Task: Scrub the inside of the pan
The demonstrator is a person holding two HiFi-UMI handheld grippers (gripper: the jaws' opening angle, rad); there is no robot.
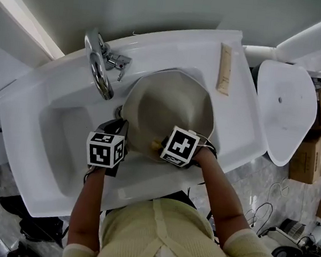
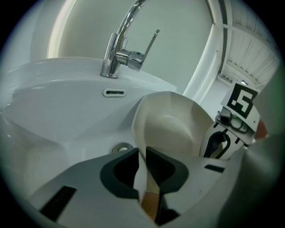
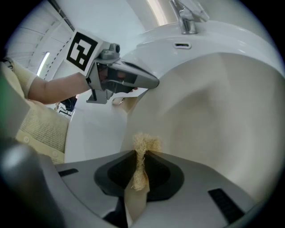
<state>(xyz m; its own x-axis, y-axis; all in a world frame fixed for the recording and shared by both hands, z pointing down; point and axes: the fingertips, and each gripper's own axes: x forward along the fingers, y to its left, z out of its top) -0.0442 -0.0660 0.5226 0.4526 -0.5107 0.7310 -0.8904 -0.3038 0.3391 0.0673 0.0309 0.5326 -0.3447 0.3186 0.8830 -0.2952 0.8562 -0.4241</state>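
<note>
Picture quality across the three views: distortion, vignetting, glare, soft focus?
Head view: wide-angle bend, the sink rim curves; light is even, with a bright glint on the tap. Left gripper view: black round vignette in the corners, close foreground soft, the pan pale and low in contrast. Right gripper view: same vignette, the scrubber fairly sharp, lower left corner blurred.

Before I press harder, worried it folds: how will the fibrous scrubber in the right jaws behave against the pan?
The scrubber looks frayed and fibrous, so it will probably splay, not stay stiff. Only a short tuft clears the right gripper's jaws, so it should fold little. It seems rough, likely not slippery on the pan.
</note>
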